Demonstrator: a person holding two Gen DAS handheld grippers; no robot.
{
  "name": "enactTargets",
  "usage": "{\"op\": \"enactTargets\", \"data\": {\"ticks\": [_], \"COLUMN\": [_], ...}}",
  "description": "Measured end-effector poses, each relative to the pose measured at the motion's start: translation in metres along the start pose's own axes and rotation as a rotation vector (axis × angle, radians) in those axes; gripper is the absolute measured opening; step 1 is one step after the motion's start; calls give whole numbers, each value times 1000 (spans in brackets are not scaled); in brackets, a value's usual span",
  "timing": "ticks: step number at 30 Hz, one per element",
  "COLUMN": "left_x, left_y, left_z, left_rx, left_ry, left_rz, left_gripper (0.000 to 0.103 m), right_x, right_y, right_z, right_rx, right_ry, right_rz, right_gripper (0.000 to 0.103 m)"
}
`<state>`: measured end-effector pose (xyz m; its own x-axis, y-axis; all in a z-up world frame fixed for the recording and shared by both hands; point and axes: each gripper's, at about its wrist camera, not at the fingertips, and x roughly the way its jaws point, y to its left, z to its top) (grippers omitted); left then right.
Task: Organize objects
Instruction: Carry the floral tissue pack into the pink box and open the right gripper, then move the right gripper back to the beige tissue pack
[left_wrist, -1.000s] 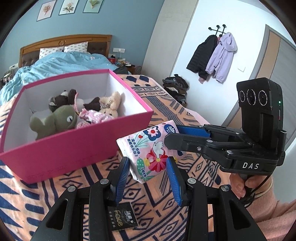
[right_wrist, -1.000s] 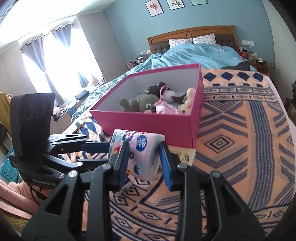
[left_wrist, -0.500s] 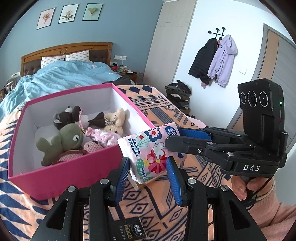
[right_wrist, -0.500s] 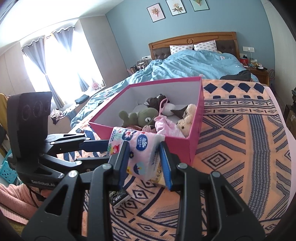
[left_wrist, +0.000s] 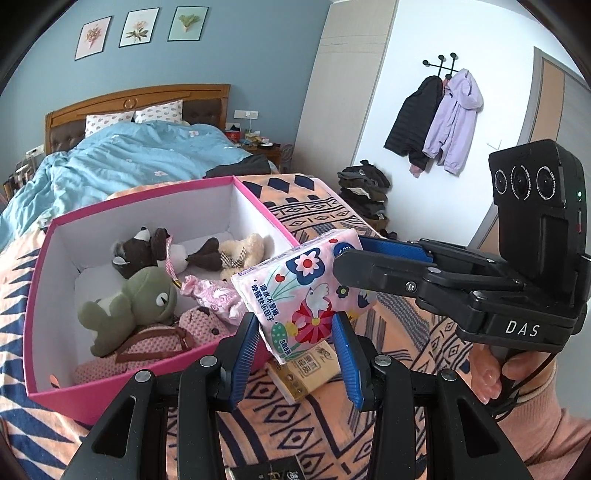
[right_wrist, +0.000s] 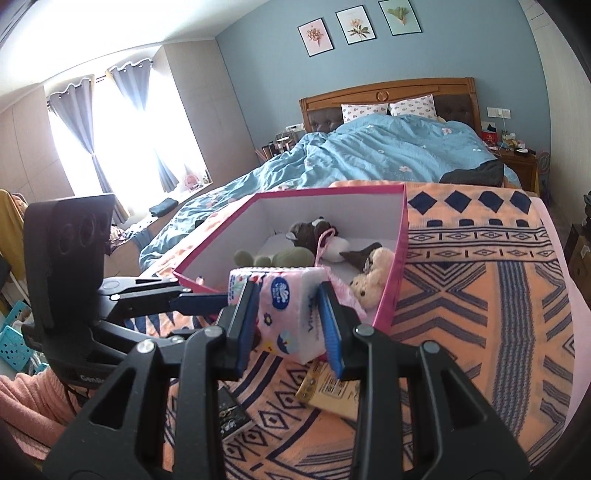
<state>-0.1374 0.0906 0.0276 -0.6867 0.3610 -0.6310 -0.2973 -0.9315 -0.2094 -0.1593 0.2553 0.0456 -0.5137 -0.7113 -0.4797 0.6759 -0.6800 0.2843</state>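
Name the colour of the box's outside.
Pink outside, white inside; clearest in the left wrist view.

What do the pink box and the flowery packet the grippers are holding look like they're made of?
Pink box: likely cardboard, matte pink outside, plain white inside, with thin stiff walls and sharp folded corners. Flowery packet: soft glossy plastic film, printed, dented by the pads; probably tissues.

walls (left_wrist: 240, 55): blue | bed (right_wrist: 388, 155): wooden headboard | window (right_wrist: 110, 129): bright, curtained

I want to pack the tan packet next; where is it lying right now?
The tan packet lies on the patterned blanket, just outside the pink box's near wall, directly under the held tissue pack.
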Motion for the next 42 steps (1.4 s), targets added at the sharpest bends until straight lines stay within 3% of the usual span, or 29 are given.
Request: {"op": "enactTargets", "data": {"ticks": [19,29,34,39,42], "left_x": [40,60,54,34,19], "left_y": [27,32,32,23,14], "left_z": [18,17,13,4,-5], "left_rx": [-38,-53,-48,-16,13], "left_ry": [67,117,92,26,-14], "left_rz": [69,88,116,115,101], "left_gripper": [41,41,44,56,57], "right_x": [45,69,63,45,32], "right_y": [-30,-49,-51,-52,-51], "right_z": [14,5,4,1,-3], "right_rx": [66,109,108,119,123], "right_ry": [53,112,92,57,33], "right_rz": [-8,-79,-99,-78,-62], "right_gripper": [36,36,36,37,39]}}
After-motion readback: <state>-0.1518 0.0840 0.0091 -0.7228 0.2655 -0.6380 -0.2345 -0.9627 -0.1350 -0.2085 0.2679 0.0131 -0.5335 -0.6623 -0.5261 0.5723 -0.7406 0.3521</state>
